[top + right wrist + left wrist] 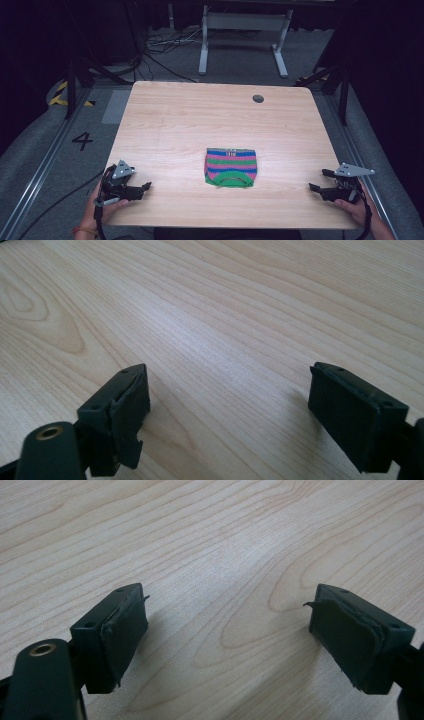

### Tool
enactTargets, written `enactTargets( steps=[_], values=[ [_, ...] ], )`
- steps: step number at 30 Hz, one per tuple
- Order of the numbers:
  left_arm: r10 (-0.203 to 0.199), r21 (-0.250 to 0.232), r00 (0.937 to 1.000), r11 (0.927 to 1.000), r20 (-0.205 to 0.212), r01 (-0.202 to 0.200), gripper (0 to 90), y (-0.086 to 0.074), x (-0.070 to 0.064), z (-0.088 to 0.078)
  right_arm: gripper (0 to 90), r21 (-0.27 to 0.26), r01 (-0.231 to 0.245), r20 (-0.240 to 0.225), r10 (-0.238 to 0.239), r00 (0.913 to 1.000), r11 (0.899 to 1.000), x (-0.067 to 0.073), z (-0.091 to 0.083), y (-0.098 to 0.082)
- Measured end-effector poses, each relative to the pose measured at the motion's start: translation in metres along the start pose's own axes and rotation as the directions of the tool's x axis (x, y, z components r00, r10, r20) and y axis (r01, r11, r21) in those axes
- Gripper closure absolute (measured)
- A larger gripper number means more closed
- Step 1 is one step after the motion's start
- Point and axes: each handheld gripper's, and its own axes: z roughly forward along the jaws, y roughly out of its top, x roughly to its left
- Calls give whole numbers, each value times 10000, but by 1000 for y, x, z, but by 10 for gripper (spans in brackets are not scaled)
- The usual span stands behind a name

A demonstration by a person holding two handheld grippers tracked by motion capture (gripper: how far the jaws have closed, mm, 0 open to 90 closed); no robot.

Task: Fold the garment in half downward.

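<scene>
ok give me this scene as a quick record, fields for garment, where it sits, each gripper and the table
garment: small knitted striped piece in blue, pink and green, folded flat
garment position: near middle of the table, closer to the person's edge, between the two grippers and apart from both
left gripper: jaws open, nothing between them, at the near left corner, bare wood ahead
right gripper: jaws open, nothing between them, at the near right edge
table: light wooden tabletop with a round grey hole cover near its far edge

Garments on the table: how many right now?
1. A striped knit garment lies folded near the middle of the table, between the left gripper and right gripper. Nothing seems hidden.
</scene>
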Motion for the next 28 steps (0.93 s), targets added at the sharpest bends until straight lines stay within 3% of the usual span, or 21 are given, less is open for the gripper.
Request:
enactTargets(
  steps=[8, 28],
  values=[
    [0, 35, 9999, 10000, -107, 0, 148, 1, 0, 0, 172, -5, 5, -3, -5, 10000, 10000, 0, 0, 0],
    [-523, 137, 9972, 9985, -529, 531, 103, 5, -6, 5, 171, -4, 3, -1, -3, 10000, 10000, 0, 0, 0]
  ],
)
